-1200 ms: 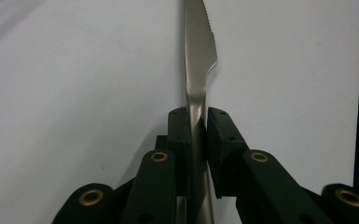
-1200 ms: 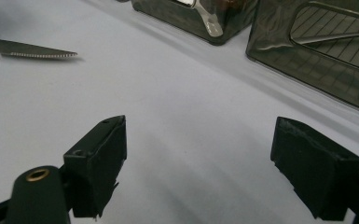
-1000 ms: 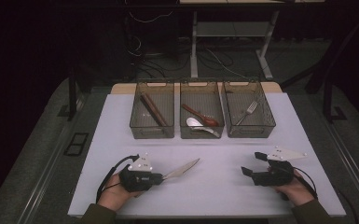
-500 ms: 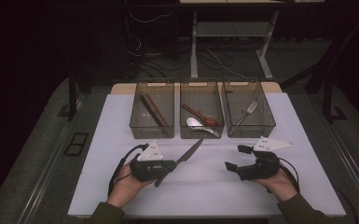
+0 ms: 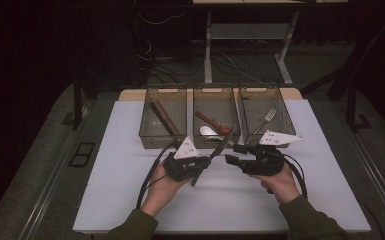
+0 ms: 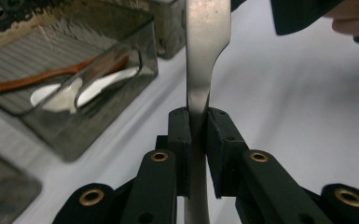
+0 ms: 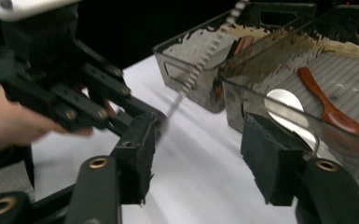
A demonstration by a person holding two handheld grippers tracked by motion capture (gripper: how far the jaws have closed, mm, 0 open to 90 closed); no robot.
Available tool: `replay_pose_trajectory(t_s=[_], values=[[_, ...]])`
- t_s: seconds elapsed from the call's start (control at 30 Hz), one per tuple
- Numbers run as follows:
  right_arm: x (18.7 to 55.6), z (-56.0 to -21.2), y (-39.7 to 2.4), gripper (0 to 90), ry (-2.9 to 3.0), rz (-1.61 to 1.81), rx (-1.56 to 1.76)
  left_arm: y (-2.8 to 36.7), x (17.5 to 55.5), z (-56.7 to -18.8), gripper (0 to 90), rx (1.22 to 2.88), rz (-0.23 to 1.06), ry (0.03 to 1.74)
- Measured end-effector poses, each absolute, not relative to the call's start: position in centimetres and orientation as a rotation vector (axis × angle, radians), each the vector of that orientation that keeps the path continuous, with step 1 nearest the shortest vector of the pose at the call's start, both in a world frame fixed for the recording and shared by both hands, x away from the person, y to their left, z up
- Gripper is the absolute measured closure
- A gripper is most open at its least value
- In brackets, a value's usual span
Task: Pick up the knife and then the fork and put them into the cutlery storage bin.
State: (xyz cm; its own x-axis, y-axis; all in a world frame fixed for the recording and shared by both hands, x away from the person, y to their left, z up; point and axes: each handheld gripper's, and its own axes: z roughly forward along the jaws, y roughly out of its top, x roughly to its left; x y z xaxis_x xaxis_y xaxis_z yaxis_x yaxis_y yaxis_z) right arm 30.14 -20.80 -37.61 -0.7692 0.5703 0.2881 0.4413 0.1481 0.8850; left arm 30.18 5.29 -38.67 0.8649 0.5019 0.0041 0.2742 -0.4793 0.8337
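A white tabletop (image 5: 105,200) stood in a dark room with cables on the floor beyond its far edge. Three smoky clear plastic bins (image 5: 163,118) lined that far edge. No writing was legible. The left gripper (image 5: 209,161) clenched a serrated steel knife (image 5: 220,147) near the table's middle; the right gripper (image 5: 232,153) was released.

Since 1 s ago: left gripper (image 5: 207,161) has moved fwd and toward centre, now just before the middle bin (image 5: 215,142). The knife (image 5: 215,152) it clamps went from lying low, tip right, to tilted up w/ tip at the bin's front wall. Right gripper (image 5: 232,153) has come in leftward, jaws apart, now just beside the knife.
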Motion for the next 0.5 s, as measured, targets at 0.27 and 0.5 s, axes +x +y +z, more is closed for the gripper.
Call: replay_pose_trajectory(t_s=[0.27,0.5], values=[[31.4,-37.3,-20.3,60.6,2.257,1.730,1.040,3.4,30.4,-38.5,79.5,2.045,0.337,0.581],[32.3,-37.5,-19.8,79.2,2.241,1.782,1.072,3.1,30.2,-38.5,79.4,2.030,0.352,0.586]])
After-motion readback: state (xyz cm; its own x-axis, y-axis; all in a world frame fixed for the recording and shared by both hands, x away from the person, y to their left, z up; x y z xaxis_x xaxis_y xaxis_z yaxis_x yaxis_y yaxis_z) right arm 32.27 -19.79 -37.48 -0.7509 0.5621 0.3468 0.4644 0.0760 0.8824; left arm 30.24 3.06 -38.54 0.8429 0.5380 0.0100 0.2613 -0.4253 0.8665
